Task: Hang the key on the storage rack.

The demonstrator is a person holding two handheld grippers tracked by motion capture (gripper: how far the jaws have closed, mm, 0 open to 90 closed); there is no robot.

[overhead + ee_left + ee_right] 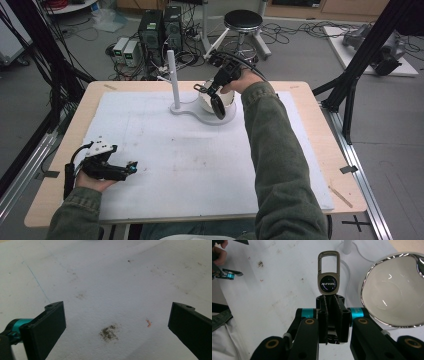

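right gripper [329, 302] fingers [323, 315] pinched on keychain [328, 277], its lower end hidden; left gripper [117, 322] fingers [47, 325] spread, tips cropped

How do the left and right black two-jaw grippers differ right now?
The left gripper has its jaws wide open and holds nothing; the right gripper is shut on a metal keychain clip. Left sits low over the white mat; right is raised beside the white bowl.
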